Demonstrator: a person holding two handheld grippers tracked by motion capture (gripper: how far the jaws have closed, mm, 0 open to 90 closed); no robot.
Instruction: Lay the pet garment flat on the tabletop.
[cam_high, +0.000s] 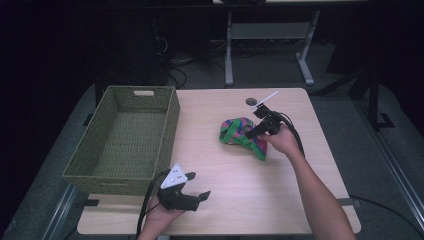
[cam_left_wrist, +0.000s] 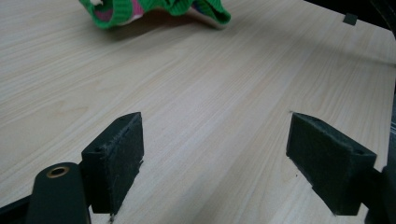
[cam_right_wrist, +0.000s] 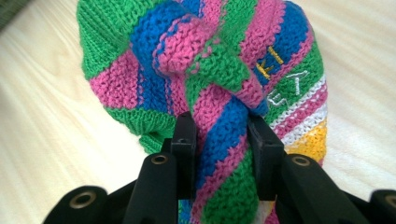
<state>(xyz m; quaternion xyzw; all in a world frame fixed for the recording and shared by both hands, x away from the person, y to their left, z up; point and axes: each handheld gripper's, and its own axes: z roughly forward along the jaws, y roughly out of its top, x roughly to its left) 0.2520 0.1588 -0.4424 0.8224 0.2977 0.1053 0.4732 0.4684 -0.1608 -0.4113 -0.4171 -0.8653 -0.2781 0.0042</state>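
High view: right hand-held gripper (cam_high: 253, 131) clenched on knit cloth (cam_high: 239, 131) mid-table, left hand-held gripper (cam_high: 196, 187) released nr front edge.

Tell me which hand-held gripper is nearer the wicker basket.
Left. The left hand-held gripper hovers just off the near right corner of the wicker basket. The right hand-held gripper is farther right, mid-table, clamped on the knitted cloth.
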